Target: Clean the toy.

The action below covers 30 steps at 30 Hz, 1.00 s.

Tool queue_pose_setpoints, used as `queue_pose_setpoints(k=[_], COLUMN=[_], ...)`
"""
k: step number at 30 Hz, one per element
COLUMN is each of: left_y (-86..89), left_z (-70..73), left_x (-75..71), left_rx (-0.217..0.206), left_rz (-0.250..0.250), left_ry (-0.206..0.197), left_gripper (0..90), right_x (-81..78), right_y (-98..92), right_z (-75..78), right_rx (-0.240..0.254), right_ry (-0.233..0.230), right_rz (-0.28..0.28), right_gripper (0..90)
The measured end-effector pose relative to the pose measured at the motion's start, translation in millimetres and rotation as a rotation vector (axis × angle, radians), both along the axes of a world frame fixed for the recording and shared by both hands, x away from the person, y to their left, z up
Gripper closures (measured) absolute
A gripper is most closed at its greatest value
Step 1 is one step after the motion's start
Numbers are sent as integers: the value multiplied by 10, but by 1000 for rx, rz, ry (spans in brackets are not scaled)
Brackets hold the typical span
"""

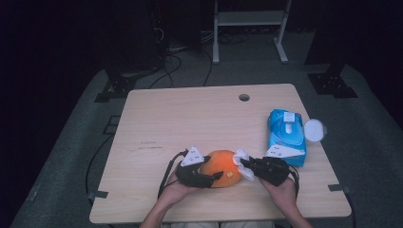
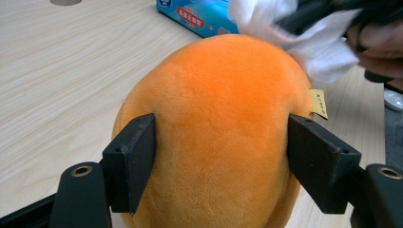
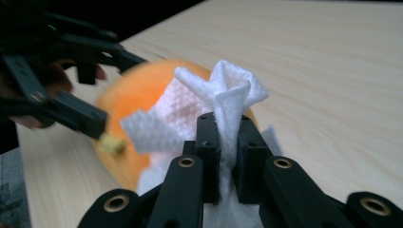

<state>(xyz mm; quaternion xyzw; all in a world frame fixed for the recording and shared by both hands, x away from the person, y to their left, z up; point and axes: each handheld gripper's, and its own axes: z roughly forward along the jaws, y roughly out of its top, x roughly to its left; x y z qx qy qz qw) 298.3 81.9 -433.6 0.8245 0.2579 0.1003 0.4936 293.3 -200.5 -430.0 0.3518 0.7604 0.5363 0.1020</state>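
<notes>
Nearest us, at the six o'clock edge of the tabletop [image 1: 157, 114], our left gripper [image 1: 215, 176] has its fingers [image 2: 134, 159] clamped on the flanks of the orange plush toy [image 1: 222, 167], which rests on the wood. We judge that grip is there to steady the soft toy while it gets wiped. At the toy's three o'clock side, our right gripper [image 1: 246, 164] has its fingers [image 3: 209, 152] clenched tight on a bunched white wipe [image 3: 223, 102], pressed against the plush. The toy's long axis seems to run from nine to three o'clock across the table, its yellow tag [image 2: 319, 103] near the wiped end. Farther off, toward two o'clock, the blue wipes pack [image 1: 286, 135] lies flat with a round white lid [image 1: 315, 129] touching it.
</notes>
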Motion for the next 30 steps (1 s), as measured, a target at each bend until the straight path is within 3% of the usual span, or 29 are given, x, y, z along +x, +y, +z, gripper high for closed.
queue_pose_setpoints(k=[3,4,5,6,9,11,12,13,16,19,21,23,24,25,27,30], left_y=[-20,-31,-34,-29,-36,-68,-85,-92,-83,-6,46,57,41,25,-39,-84], left_z=[1,7,9,15,28,31,29,27,30,108,154,126,82,57,47,79], left_x=[-10,-22,-27,-31,-38,-49,-57,-63,-65,-28,5,52,65,56,-1,-34], left_rx=[5,13,14,13,-1,19,27,30,30,7,-14,-19,-3,5,28,55], left_rz=[-8,-9,-12,-21,-31,-33,-37,-41,-46,-41,8,21,2,-6,-45,-55], left_ry=[-6,-10,-13,-10,-9,-20,-26,-29,-34,-8,13,66,85,82,37,4], left_gripper=[280,280,275,275,263,263,263,263,248,194,177,180,195,221,266,270], right_x=[-14,-24,-35,-35,34,23,-4,-57,-63,-10,-10,-12,-22,-49,-147,-171], right_y=[71,107,141,141,5,9,46,162,244,150,105,102,122,172,343,424], right_z=[84,120,119,119,15,30,57,121,161,78,65,75,89,111,177,213], right_rx=[35,31,-3,-3,11,13,9,-3,-45,-25,-21,-28,-30,-36,-84,-106], right_ry=[-25,-39,-56,-56,1,-2,-21,-59,-90,-53,-43,-47,-50,-59,-122,-143], right_rz=[38,52,50,50,7,5,14,57,69,56,42,41,41,50,97,121], right_gripper=[815,814,814,814,813,814,814,812,813,814,815,814,815,813,812,812])
